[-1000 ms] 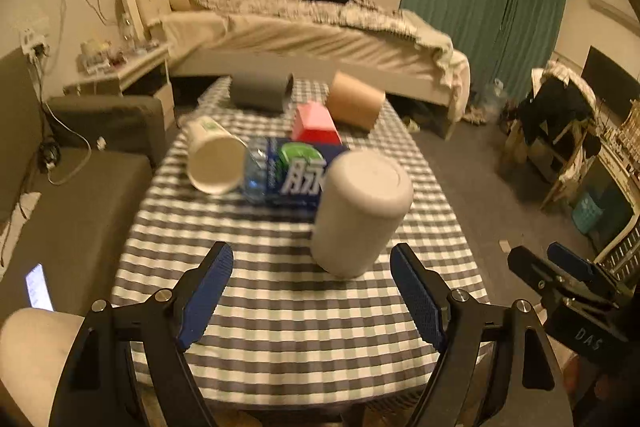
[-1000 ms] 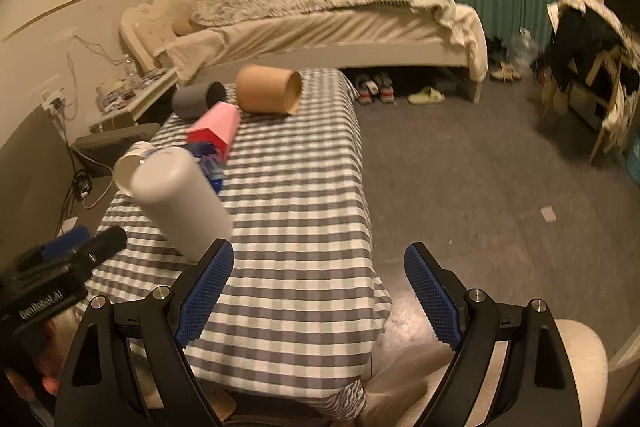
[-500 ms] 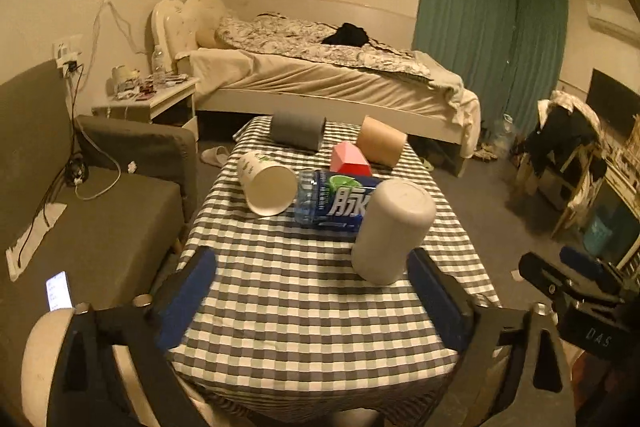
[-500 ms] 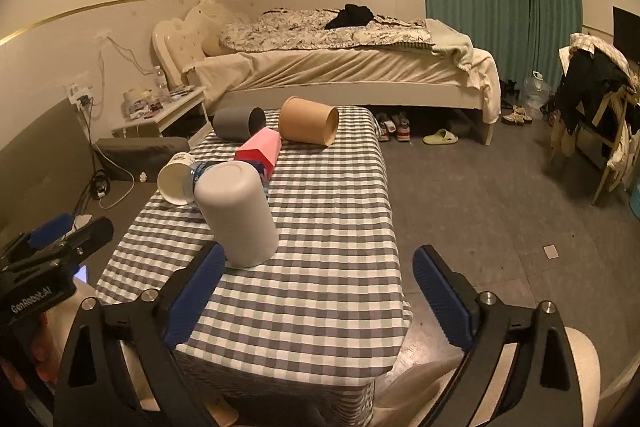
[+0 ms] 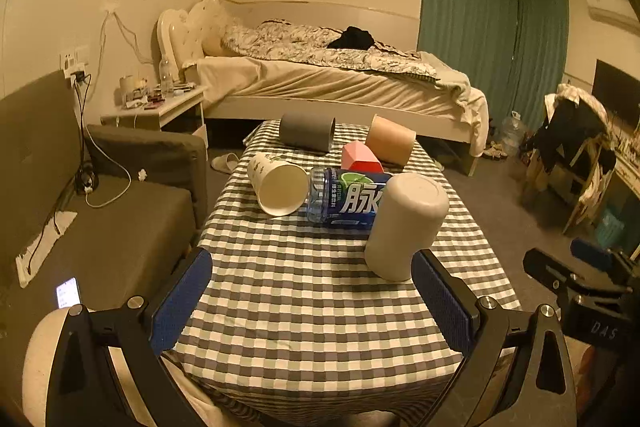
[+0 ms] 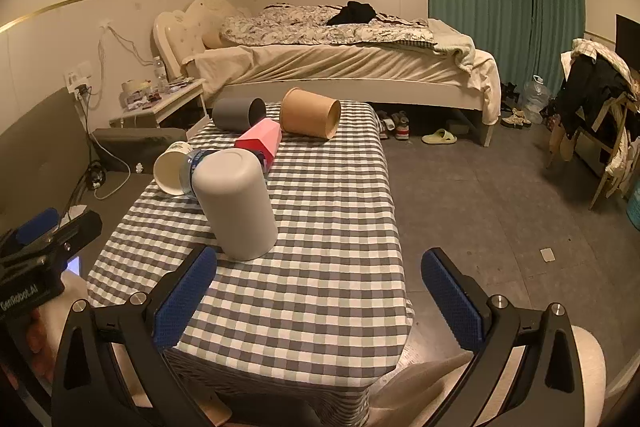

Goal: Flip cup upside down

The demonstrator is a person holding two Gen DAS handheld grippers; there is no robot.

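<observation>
Behind the checked table (image 5: 304,307) stands a bed (image 5: 340,87); both grippers' jaws gape apart, holding nothing.

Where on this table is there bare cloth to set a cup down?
Bare checked cloth lies between the grey cup and the near table edge, and along the right side beside it. The far half is crowded: paper cup, bottle, pink box, grey and tan tubs.

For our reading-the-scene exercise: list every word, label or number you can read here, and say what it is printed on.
"脉": large white character on the blue bottle label; smaller print beside it is too small to read.
"GenRobot.AI": on the left tongs body.
"DAS": on the right tongs body.
</observation>
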